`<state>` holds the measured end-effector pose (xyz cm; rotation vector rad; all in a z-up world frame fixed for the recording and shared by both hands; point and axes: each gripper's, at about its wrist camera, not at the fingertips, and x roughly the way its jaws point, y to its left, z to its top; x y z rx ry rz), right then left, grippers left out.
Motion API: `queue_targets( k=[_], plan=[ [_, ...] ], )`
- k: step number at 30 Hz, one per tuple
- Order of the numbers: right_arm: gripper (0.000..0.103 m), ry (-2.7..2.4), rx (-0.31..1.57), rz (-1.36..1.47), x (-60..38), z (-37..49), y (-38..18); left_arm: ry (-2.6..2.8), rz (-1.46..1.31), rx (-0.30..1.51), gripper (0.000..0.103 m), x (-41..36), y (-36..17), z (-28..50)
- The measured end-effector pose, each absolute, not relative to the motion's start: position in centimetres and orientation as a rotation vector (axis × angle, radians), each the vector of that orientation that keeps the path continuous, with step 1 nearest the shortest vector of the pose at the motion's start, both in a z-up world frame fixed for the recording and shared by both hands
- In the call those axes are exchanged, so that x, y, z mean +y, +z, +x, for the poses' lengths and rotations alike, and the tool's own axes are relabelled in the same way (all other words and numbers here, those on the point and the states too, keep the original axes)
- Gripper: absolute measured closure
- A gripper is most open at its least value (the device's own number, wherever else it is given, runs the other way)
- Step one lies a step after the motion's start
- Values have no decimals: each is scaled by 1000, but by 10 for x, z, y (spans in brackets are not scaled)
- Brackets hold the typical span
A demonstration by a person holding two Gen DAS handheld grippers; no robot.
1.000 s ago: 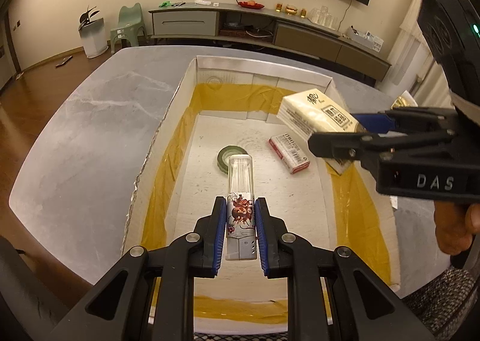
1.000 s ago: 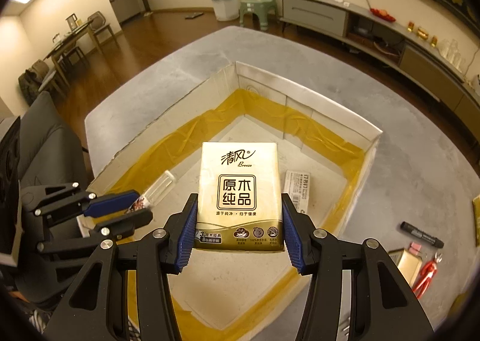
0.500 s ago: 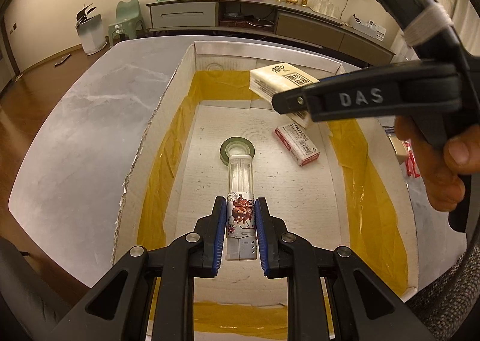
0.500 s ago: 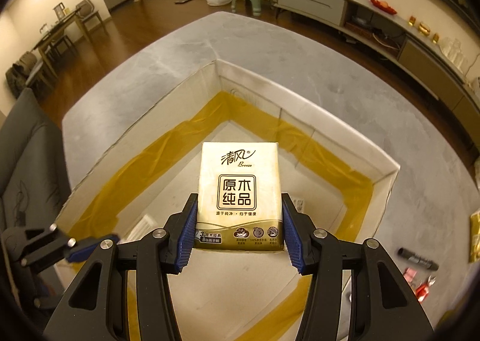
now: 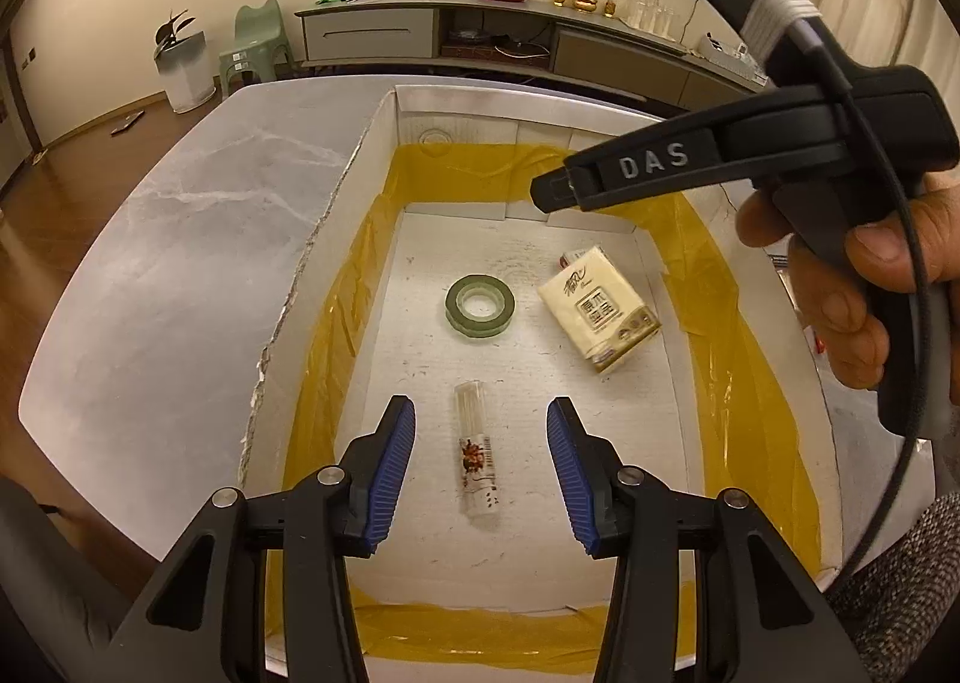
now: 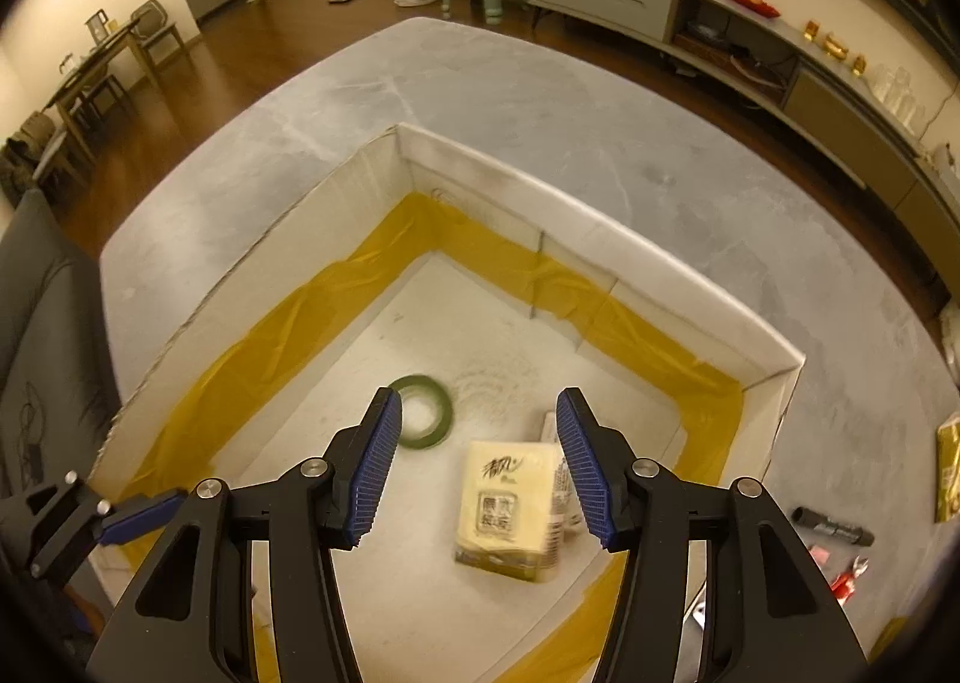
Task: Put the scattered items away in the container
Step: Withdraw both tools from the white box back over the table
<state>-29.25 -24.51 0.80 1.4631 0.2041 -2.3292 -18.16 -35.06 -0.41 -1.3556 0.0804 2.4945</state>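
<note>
The white foam box (image 5: 606,110) sits on the grey tabletop (image 5: 180,263), its inner walls banded with yellow tape. Half a second ago both tongs were clamped on their loads above it; now both stand wide open and empty, so two more items count as delivered.

The tissue pack (image 5: 600,317) lies on the box floor toward the right wall, tilted and partly resting on a small carton that barely peeks out behind it. It looks blurred in the right wrist view, so it may not have settled yet. The green tape roll (image 5: 480,303) lies flat near the floor's middle. The clear toothpick tube (image 5: 477,455) lies lengthwise toward the near wall, directly between the spread fingers of the left gripper (image 5: 480,467). The right gripper (image 6: 474,467) hangs over the tissue pack.

The box floor has plenty of bare room, mostly along the left wall and near corner. Outside, by the tabletop's right edge, a black marker (image 6: 831,527), something red and a yellow packet are left to collect. The box's right wall stands between them and the floor, so each must be lifted over it.
</note>
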Motion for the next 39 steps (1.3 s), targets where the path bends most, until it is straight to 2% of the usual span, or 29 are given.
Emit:
queue_targets(
  k=[16, 22, 30, 33, 39],
  plan=[
    [46, -2304, 164, 1433, -223, -250, 35, 2513, -1327, 67, 55, -354, 13, -151],
    [46, -2317, 158, 1313, -207, -190, 62, 2509, -1287, 65, 54, -350, 25, -130],
    [46, -2366, 181, 1147, -192, -112, 70, 2519, -1188, 69, 54, -333, 44, -90],
    [46, -2383, 135, 1103, -180, -90, 69, 2517, -1141, 95, 44, -322, 51, -74],
    [46, -2431, 14, 1100, -143, -61, 55, 2476, -1109, 190, 44, -282, 50, -53]
  ],
)
